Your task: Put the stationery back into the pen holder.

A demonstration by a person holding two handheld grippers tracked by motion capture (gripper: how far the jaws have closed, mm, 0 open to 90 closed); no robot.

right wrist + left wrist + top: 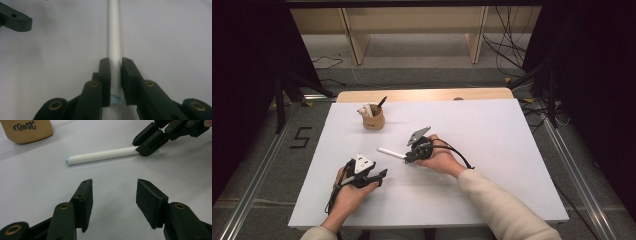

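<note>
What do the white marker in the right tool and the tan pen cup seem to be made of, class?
The slim white cylindrical marker, clamped at one end by the right tool, looks like smooth matte plastic: even colour, a faint seam. The tan round pen cup could be glazed ceramic or plastic; its surface shines softly and carries dark printed lettering.

White pen [391, 152] with pale blue ends, tan cup [374, 121] with dark lettering, black fingers [104, 72], white table [492, 130]

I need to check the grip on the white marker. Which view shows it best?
The right gripper view: the right gripper jaws clamp the white marker near one end. The left gripper view shows its full length; the high view shows it small.
</note>
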